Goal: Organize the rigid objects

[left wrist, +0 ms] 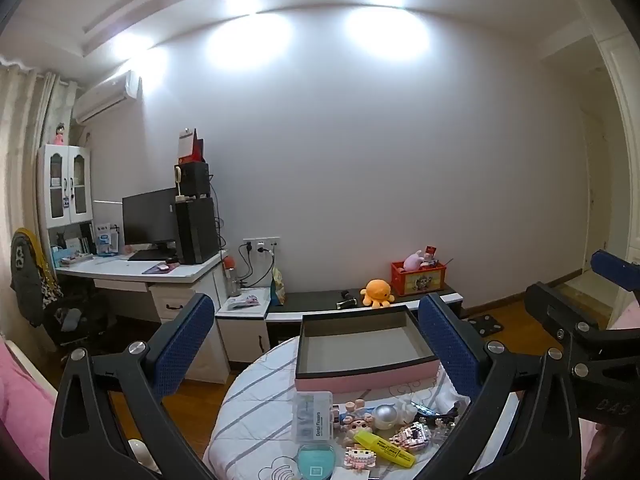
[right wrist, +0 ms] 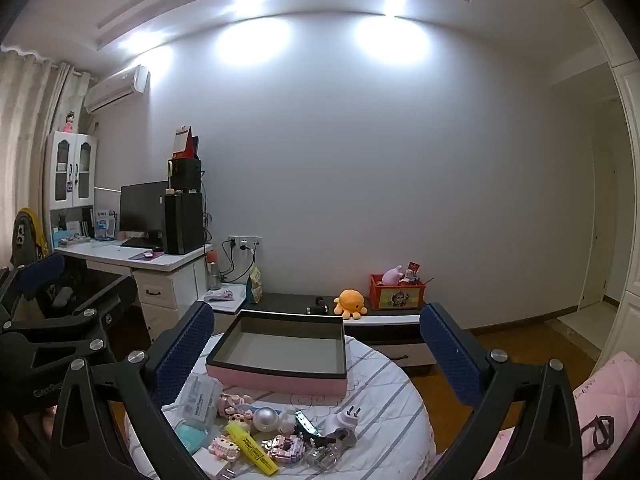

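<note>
The left gripper (left wrist: 320, 344) and the right gripper (right wrist: 316, 352) are being held level above the near edge of the round table (right wrist: 384, 376), each with its blue pads spread wide apart and nothing between them. Just in front of the pink box (right wrist: 276, 382), on the near side, a cluster of small rigid things is being left lying on the striped cloth: a yellow highlighter (right wrist: 252, 446), a clear floss case (right wrist: 199, 394), a teal round case (right wrist: 191, 434), a silver ball (right wrist: 267, 418), a white plug (right wrist: 347, 414) and pink brick figures (right wrist: 286, 446). The pink box is being kept open and empty at the table's middle. Beyond the box, an orange plush octopus (right wrist: 350, 302) and a red crate (right wrist: 397, 292) are being displayed on a low cabinet against the wall.
</note>
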{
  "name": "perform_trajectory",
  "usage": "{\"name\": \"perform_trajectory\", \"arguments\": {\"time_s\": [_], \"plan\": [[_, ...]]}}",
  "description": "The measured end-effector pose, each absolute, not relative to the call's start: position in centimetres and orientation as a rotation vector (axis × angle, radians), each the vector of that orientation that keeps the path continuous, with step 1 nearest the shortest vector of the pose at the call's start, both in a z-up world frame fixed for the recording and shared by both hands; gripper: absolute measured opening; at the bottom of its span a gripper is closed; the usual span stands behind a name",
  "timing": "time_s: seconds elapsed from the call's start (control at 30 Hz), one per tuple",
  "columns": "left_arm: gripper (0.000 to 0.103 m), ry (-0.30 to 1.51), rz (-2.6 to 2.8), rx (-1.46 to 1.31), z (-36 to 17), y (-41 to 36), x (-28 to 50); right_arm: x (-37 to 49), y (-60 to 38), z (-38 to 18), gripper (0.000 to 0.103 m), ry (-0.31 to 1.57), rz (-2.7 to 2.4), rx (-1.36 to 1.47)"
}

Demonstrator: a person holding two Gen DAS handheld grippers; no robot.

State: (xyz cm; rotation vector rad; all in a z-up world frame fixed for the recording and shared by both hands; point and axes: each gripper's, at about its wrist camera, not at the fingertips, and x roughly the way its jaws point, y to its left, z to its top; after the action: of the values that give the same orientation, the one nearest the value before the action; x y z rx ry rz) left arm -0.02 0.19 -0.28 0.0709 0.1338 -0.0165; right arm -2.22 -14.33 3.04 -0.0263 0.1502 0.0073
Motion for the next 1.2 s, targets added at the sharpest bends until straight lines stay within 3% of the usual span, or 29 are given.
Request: {"name": "perform_trajectory", "arguments": {"time_s": [1.2], "plan": [[0.103, 0.132, -0.025, 0.072, 0.0, 0.0, -0.17, -2.14, -14.45, 3.05, 0.103, 0.15, -0.004, -0.029]]}}
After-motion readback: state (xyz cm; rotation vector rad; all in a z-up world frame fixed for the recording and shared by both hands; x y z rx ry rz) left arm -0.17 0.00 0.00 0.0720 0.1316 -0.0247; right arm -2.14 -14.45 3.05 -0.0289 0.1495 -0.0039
